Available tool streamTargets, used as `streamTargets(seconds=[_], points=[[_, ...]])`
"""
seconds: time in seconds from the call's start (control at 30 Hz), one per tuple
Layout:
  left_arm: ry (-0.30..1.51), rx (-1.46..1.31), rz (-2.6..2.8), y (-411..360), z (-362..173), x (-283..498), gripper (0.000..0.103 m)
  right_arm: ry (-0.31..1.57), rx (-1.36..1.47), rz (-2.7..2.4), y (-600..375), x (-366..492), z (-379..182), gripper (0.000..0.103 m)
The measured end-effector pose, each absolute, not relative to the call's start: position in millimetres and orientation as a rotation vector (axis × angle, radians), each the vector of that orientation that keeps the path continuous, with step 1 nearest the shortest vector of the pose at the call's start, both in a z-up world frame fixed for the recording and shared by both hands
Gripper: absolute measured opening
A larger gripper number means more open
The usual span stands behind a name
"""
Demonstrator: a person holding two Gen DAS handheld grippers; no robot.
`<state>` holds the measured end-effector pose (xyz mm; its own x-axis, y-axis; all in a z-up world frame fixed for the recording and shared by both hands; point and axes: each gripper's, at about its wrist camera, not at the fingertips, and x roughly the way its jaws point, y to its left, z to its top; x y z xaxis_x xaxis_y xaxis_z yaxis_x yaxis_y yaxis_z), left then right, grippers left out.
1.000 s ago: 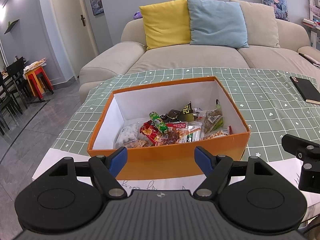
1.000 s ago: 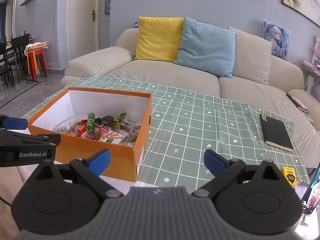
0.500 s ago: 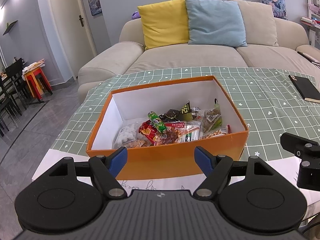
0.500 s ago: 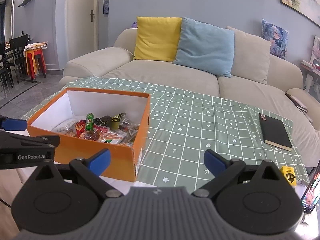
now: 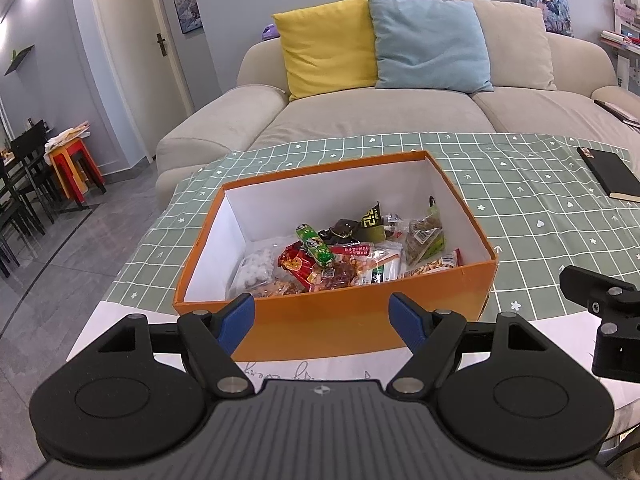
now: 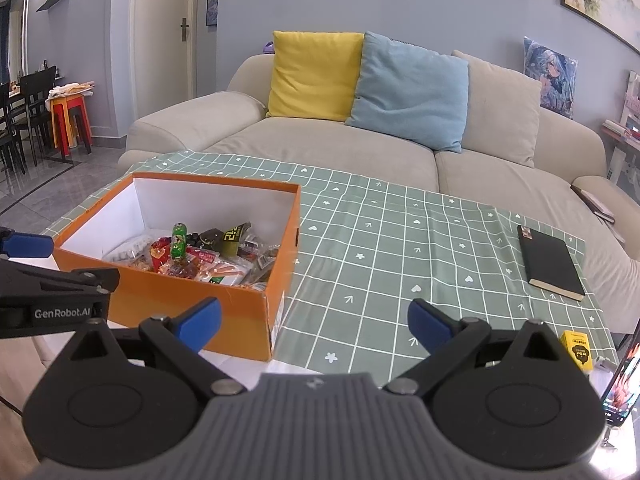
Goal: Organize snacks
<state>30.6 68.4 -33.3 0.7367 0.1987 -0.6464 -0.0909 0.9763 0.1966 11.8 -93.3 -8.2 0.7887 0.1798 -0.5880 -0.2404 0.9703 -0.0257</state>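
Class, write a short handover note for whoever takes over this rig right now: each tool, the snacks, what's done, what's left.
Left tool: open, empty, just short of the orange box.
Right tool: open, empty, over the green tablecloth beside the box.
Snacks: all piled loose inside the box.
Done: no sorting visible; no snack lies outside the box.
Left: sort the snacks, presumably onto the cloth.

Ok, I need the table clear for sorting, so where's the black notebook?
The black notebook lies on the green checked tablecloth, far right of the orange snack box, near the sofa-side edge.
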Motion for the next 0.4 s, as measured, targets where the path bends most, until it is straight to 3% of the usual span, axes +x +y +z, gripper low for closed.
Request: streamTargets(seconds=[0.4], points=[[0.699,0.148,0.152,71.5,-29.7,27.8,0.090,0.626,-0.102,0.227,-92.7,11.9,-8.9,0.097]])
